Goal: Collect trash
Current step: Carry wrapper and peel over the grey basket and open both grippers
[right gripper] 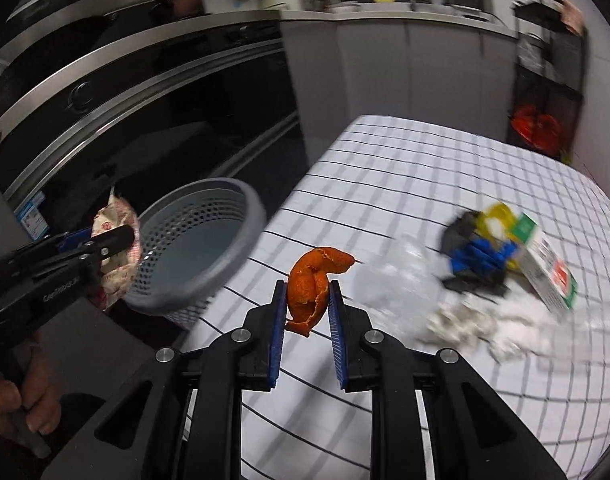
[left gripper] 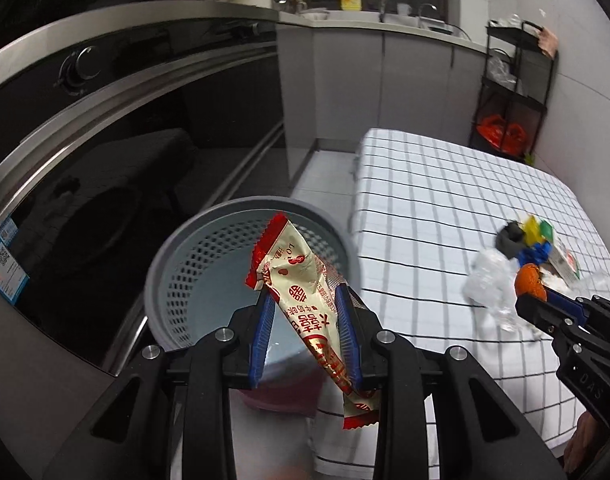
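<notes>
From the left wrist, the left tongs [left gripper: 305, 304] are partly closed, their blue pads pinching a red-and-cream snack wrapper [left gripper: 301, 280] that hangs directly over the grey perforated basket [left gripper: 173, 256]. The basket bottom looks bare, so nothing seems dropped in yet. Beyond the basket, on the checked table [left gripper: 425, 184], a heap of remaining trash [left gripper: 525, 248] waits: crumpled clear plastic, coloured scraps and a small carton.

From the right wrist, the right tongs [right gripper: 307, 300] are narrowed onto an orange peel [right gripper: 311, 280], held above the table [right gripper: 385, 168] just beside the basket [right gripper: 209, 240]. The wrapper [right gripper: 117, 236] shows at the basket's near rim in the left tongs [right gripper: 117, 240]. Judging by this, collection has barely begun: two pieces are lifted, unreleased, and the heap [right gripper: 485, 272] remains.
</notes>
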A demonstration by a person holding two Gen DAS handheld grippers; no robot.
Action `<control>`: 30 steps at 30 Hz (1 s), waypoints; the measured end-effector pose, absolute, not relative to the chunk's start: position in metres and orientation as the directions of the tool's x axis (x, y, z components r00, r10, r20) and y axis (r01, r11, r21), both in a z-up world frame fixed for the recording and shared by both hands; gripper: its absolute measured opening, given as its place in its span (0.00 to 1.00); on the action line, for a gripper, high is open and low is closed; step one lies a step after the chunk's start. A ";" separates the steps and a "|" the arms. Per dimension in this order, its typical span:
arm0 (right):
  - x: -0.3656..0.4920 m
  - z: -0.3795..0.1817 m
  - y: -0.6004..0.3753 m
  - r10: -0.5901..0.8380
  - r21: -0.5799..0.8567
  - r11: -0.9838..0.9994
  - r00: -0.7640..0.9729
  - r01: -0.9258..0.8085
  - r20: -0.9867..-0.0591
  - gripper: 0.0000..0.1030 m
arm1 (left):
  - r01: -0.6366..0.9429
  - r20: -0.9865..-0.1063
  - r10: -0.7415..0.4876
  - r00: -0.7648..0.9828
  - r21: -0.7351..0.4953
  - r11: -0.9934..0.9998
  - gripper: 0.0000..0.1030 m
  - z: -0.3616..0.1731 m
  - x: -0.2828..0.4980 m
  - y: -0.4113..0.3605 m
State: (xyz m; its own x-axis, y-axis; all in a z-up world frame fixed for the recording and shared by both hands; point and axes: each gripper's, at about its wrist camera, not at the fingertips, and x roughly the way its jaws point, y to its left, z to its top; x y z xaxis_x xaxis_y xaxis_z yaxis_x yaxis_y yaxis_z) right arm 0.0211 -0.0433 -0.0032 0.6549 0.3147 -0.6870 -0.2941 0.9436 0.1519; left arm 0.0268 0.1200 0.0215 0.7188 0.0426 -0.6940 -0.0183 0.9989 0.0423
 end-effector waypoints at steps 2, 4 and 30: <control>0.034 -0.004 -0.019 0.338 0.144 0.931 0.642 -0.336 -0.688 0.19 | -0.036 -0.700 0.049 0.713 0.033 0.999 0.30 0.017 0.035 0.136; 0.050 -0.006 0.003 0.370 0.151 0.914 0.621 -0.376 -0.691 0.19 | -0.058 -0.703 0.062 0.709 0.030 0.998 0.30 0.013 0.044 0.153; 0.140 -0.058 0.102 0.455 0.210 0.850 0.470 -0.484 -0.756 0.20 | -0.177 -0.798 0.080 0.598 -0.034 0.984 0.36 -0.046 0.114 0.226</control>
